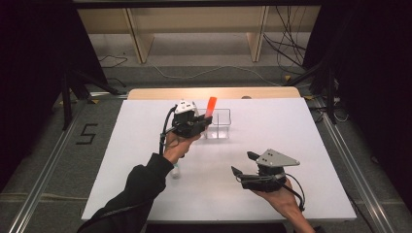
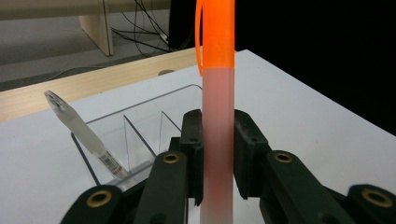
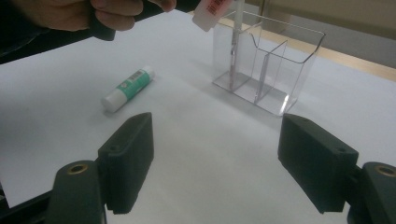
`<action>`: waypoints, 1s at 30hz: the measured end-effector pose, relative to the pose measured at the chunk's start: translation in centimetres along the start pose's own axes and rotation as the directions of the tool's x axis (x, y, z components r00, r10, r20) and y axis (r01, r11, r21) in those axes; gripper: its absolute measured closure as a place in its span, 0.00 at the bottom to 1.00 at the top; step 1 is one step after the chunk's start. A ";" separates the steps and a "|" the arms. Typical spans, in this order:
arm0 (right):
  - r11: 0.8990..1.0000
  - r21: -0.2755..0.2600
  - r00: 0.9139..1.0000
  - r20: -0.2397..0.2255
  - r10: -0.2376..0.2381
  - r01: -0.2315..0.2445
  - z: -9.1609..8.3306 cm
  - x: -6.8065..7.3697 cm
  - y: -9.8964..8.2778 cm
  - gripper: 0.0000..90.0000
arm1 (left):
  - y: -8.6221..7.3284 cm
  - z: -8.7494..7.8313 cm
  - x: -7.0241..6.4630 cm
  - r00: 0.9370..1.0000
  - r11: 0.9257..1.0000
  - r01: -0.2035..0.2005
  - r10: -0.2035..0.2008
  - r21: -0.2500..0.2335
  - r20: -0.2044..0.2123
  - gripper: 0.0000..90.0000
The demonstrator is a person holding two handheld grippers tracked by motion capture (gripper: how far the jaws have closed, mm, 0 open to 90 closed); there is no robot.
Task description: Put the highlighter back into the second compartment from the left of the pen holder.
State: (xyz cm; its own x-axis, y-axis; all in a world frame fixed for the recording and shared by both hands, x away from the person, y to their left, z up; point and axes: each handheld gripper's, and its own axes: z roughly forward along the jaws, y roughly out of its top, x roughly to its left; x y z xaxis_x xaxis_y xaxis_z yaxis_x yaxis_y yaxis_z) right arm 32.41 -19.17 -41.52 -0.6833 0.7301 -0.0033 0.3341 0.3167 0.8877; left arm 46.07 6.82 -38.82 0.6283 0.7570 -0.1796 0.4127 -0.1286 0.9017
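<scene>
My left gripper is shut on a highlighter with an orange cap and a pale pink barrel. It holds it nearly upright at the left side of a clear plastic organizer. In the left gripper view the highlighter stands between the pads, with the organizer just behind. A clear pen leans in the organizer's left compartment. My right gripper hovers open over the table's front right. In the right gripper view, nothing lies between my right gripper's jaws, and the highlighter's labelled lower end hangs above the organizer.
A green-and-white glue stick lies on the white table, in the high view beside the left forearm. A wooden strip borders the table's far edge. Shelving and cables lie on the floor beyond.
</scene>
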 end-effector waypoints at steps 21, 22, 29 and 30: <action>1.000 -0.014 1.000 0.001 0.010 -0.010 -0.1 -0.1 0.0 0.28 | 1.6 3.1 0.5 0.998 0.999 0.023 -0.026 -0.049 -0.061 0.84; 1.000 -0.015 1.000 0.001 0.010 -0.010 -0.1 -0.1 0.0 0.28 | 1.7 3.3 0.5 0.998 0.999 0.019 -0.022 -0.048 -0.066 0.84; 1.000 -0.012 1.000 -0.006 0.009 -0.009 -0.1 0.0 0.1 0.28 | 1.7 4.1 0.4 0.997 0.998 0.013 -0.018 -0.064 -0.077 0.84; 1.000 -0.011 1.000 -0.006 0.009 -0.009 -0.1 0.0 0.1 0.28 | 1.7 4.2 0.4 0.997 0.998 0.009 -0.014 -0.064 -0.081 0.84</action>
State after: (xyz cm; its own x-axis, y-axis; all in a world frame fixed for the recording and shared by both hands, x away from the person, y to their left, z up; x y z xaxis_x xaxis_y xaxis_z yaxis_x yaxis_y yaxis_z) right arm 32.37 -19.24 -41.40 -0.6841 0.7293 0.0073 0.3328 0.3033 0.8929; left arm 49.79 4.17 -39.06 0.5671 0.8079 -0.1601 0.3757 -0.0807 0.9232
